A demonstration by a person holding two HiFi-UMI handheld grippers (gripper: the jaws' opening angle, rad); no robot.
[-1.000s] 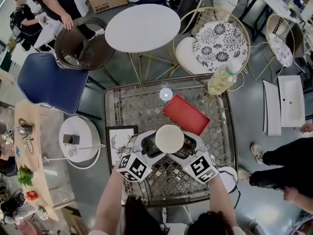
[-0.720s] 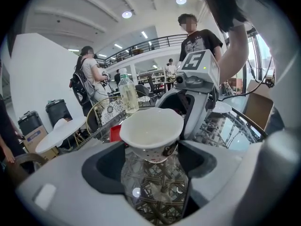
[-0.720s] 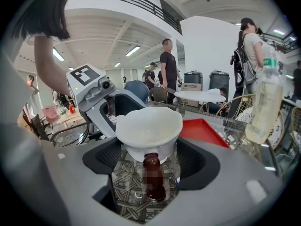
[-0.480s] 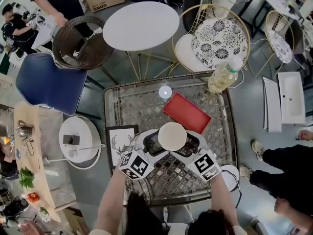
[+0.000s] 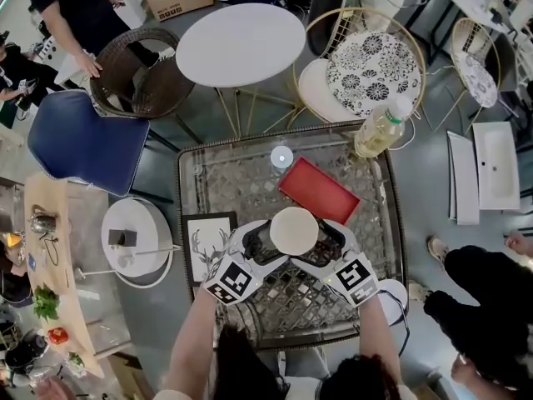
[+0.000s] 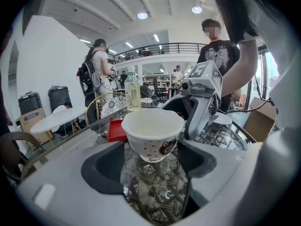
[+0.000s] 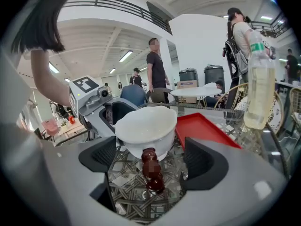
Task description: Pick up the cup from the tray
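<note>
A white cup (image 5: pixel 293 231) with a brown handle is off the red tray (image 5: pixel 319 192), just in front of it over the glass table (image 5: pixel 225 182). Both grippers meet at the cup from the near side. In the left gripper view the cup (image 6: pixel 153 132) fills the wide gap between the left gripper's (image 6: pixel 151 147) jaws. The right gripper (image 7: pixel 149 149) has its jaws wide on either side of the cup (image 7: pixel 146 128), handle toward the camera. From above, the left gripper (image 5: pixel 265 244) and right gripper (image 5: pixel 321 244) tips are partly hidden under the cup.
A plastic bottle (image 5: pixel 379 130) stands at the table's far right corner and a small round lid (image 5: pixel 281 157) lies at the far edge. A framed deer picture (image 5: pixel 202 244) leans at the left. Chairs, a round white table (image 5: pixel 241 44) and standing people surround the table.
Both grippers and the cup have edged slightly forward and right, toward the tray. The hold on the cup looks the same.
</note>
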